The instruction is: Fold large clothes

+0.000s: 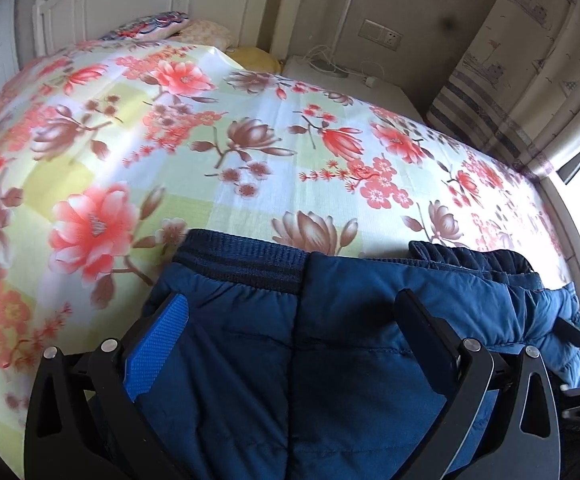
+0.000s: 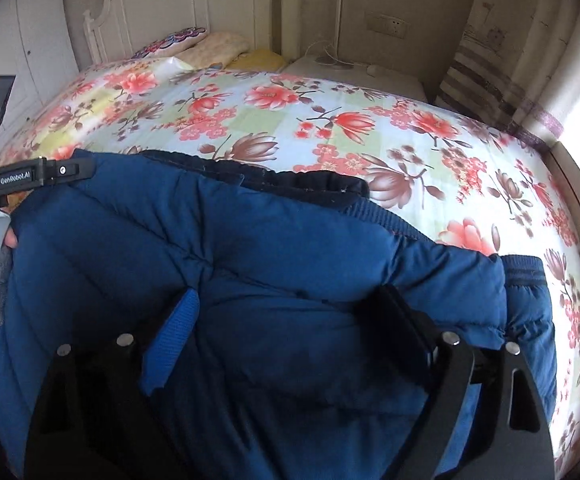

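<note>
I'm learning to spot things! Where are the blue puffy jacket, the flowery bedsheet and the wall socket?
Blue quilted puffy jacket (image 1: 369,320): left wrist view, quilted panel.
Flowery bedsheet (image 1: 250,120): left wrist view, bare middle.
Beige wall socket (image 1: 381,34): left wrist view, plate centre.

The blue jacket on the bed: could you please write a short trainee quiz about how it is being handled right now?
1. True or false: the jacket lies between the fingers of the left tool.
2. What is the jacket resting on?
A. the flowered bed
B. a wooden table
C. a bare floor
3. Fill in: in the right wrist view, the fingers of the right tool stand ____ with padded fabric bulging between them.

Key:
1. True; both fingers flank the fabric near the ribbed hem.
2. A.
3. Apart; the tool is open, as is the left one.
</note>
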`<state>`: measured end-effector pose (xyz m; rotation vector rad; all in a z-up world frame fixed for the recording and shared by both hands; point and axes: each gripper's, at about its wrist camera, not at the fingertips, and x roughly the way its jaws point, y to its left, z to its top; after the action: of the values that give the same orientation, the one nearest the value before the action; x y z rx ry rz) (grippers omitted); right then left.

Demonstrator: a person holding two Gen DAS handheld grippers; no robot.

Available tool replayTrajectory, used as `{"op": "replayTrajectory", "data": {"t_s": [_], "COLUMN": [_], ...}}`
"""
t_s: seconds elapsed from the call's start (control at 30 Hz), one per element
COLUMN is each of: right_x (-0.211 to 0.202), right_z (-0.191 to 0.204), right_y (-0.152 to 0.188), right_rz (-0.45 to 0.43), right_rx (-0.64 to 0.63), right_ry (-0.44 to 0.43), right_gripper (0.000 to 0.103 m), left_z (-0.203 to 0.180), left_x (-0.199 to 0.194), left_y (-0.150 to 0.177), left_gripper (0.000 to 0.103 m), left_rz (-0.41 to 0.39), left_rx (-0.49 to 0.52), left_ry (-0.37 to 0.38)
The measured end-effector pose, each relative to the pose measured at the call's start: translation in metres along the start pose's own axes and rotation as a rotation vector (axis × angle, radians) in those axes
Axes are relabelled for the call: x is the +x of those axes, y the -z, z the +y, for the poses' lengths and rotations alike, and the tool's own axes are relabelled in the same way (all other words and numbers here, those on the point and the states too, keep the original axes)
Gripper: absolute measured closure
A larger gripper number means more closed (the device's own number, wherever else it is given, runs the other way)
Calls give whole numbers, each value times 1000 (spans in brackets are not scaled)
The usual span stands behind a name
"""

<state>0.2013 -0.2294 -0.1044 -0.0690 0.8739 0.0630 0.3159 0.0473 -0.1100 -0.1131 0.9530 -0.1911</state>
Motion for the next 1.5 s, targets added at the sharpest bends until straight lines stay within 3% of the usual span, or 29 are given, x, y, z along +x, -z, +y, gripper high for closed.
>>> {"op": "replayTrajectory", "data": {"t_s": [0.07,0.13,0.23,0.33,0.37,0.47,0.77,0.87,0.93,1.07,1.17,1.23,1.5], "right_x": [-31,-56,-64,-38,-30,-21,-20,-43,-66,-92,-67,-61,-80], "right_z": [-8,-10,-10,-10,-14,-28,-29,-27,-20,10,27,20,19], "right_y": [0,7,18,37,41,40,45,47,51,66,87,91,88], "right_rz": [-76,-120,-96,13,30,29,20,-38,-86,-102,-17,-45,-53], "right_rx": [31,26,-31,-76,-63,-4,5,11,4,-140,-230,-187,-163], "right_ry": [-42,-43,17,33,0,-75,-96,-34,-77,-84,-63,-105,-59], "right_gripper": [14,13,13,8,6,4,3,4,4,3,3,2,3], "left_z": [-11,-31,-66,-87,-88,-83,-77,-76,-77,-98,-108,-104,-101], "left_x": [-25,-54,-76,-43,-25,-22,-23,-40,-60,-103,-80,-77,-72], "left_y": [5,14,38,65,71,68,69,69,75,110,138,148,149], "left_gripper": [4,4,4,4,4,4,4,4,4,4,4,4,4], "left_rz": [-67,-122,-174,-82,-25,-15,-12,-54,-72,-113,-60,-125,-117], "left_rx": [32,85,225,330,335,312,291,260,247,341,408,408,409], "left_ry": [-39,22,23,-50,-59,-35,-8,-52,-18,34,-22,-8,6]}}
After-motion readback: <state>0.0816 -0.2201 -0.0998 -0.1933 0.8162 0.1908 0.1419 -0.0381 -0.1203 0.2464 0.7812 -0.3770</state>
